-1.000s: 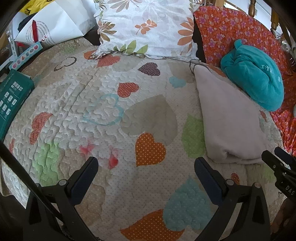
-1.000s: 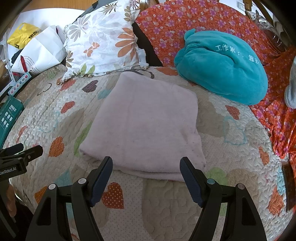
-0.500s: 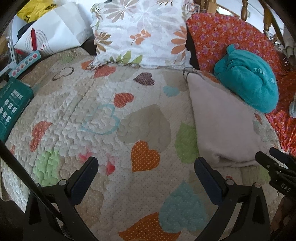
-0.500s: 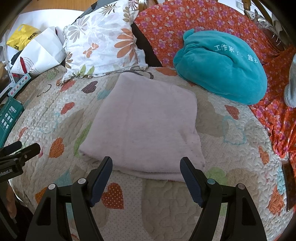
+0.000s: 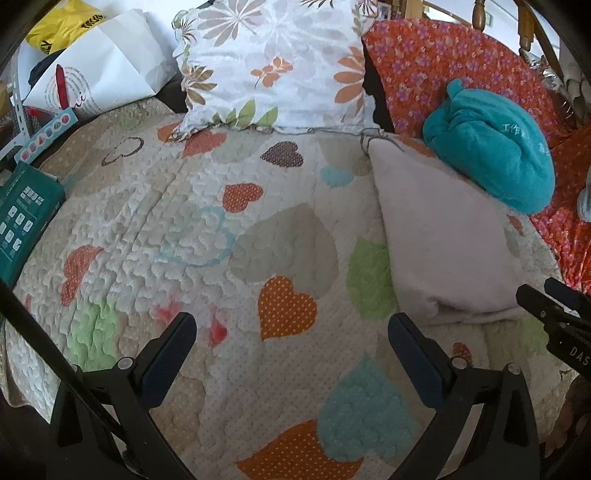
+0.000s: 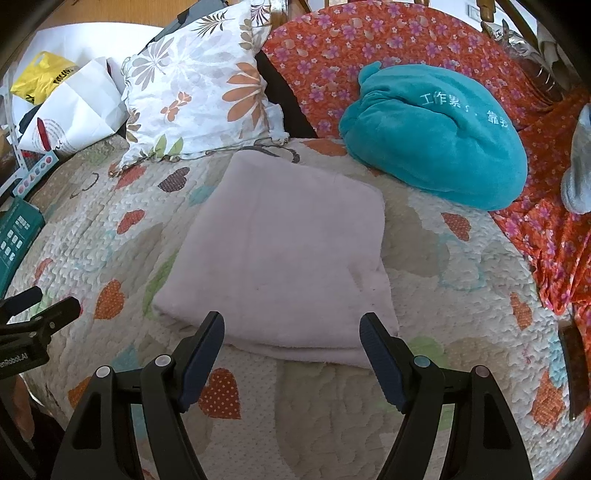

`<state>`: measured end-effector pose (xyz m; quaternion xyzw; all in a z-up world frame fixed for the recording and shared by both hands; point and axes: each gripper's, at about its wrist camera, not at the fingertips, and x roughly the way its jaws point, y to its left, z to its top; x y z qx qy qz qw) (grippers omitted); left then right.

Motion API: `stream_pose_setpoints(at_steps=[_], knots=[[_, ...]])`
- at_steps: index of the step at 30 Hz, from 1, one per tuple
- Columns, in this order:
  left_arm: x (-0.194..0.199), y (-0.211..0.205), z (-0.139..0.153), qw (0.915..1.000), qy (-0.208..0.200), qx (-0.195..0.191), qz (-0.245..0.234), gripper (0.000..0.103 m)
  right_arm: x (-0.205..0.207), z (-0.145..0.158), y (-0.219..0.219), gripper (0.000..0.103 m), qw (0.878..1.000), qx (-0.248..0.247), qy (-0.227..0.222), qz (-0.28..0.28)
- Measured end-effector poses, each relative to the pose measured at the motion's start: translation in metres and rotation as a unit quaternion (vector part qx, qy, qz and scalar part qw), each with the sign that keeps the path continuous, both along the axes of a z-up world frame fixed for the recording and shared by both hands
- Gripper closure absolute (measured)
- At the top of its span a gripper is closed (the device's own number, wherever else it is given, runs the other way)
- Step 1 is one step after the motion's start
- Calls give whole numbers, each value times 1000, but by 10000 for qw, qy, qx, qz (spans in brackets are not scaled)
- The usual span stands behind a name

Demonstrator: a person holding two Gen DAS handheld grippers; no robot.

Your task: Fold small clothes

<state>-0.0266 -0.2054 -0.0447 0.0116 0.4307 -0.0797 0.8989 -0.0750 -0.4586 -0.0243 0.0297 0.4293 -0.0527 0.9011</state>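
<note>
Left wrist view: left tool (image 5: 291, 345) spread wide, nothing between its dark blue pads (image 5: 168, 360), hanging above the heart-patterned quilt (image 5: 207, 229) of a bed. Directly beyond the tool, an orange dotted heart (image 5: 286, 306) and a large beige one. To the right, folded pale pink garment (image 5: 443, 243) lying flat on the quilt, its near left corner just beside the tool's right-hand pad. Behind the garment, touching its far edge, a teal plush cushion (image 5: 491, 147) resting against an orange floral cover (image 5: 424, 62). At the head of the quilt, a white floral pillow (image 5: 273, 62) propped up. Far left: a white paper bag (image 5: 99, 81), a yellow bag (image 5: 61, 24) behind it, and a dark green box (image 5: 22, 218) at the quilt's edge. At the right border, tip of the right tool (image 5: 554, 310) poking in near the garment's front edge.

Right wrist view: right tool (image 6: 291, 354) also spread wide, gripping nothing, poised over the near edge of the folded pale pink garment (image 6: 284, 251); pads (image 6: 380, 362) apart from the cloth as far as can be told. Garment a neat rectangle in layers, centred on the heart-patterned quilt (image 6: 443, 280). Teal plush cushion (image 6: 436, 136) with white embroidered characters to the upper right, just beyond the garment's far right corner. White floral pillow (image 6: 199, 88) at the upper left, near the far left corner. Left tool (image 6: 40, 308) visible at the left border, well apart from the garment.
</note>
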Motion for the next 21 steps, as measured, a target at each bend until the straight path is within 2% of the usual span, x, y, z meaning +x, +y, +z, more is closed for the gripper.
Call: stream_pose_setpoints(at_steps=[5, 6, 8, 9, 12, 15, 18, 21], knots=[[4, 2, -1, 9999, 68, 71, 117, 0, 20, 2, 0, 25, 9999, 113, -44, 70], [5, 2, -1, 9999, 77, 70, 133, 0, 26, 5, 1, 30, 9996, 248, -56, 140], [5, 4, 0, 9999, 67, 54, 149, 0, 49, 9, 5, 59, 9945, 936, -32, 463], [5, 5, 0, 9998, 44, 59, 160, 0, 56, 8, 7, 62, 9927, 1082, -10, 530], [5, 7, 2, 9998, 10, 87, 166, 0, 90, -7, 26, 62, 9876, 1343, 109, 811], [5, 9, 4, 9998, -17, 59, 172, 0, 113, -48, 29, 62, 9749, 1969, 692, 775], [4, 11, 7, 9999, -51, 53, 136, 0, 101, -56, 16, 62, 9682, 2323, 727, 584], [3, 14, 11, 9999, -44, -57, 121, 0, 76, -53, 11, 62, 9704, 2093, 1051, 583]])
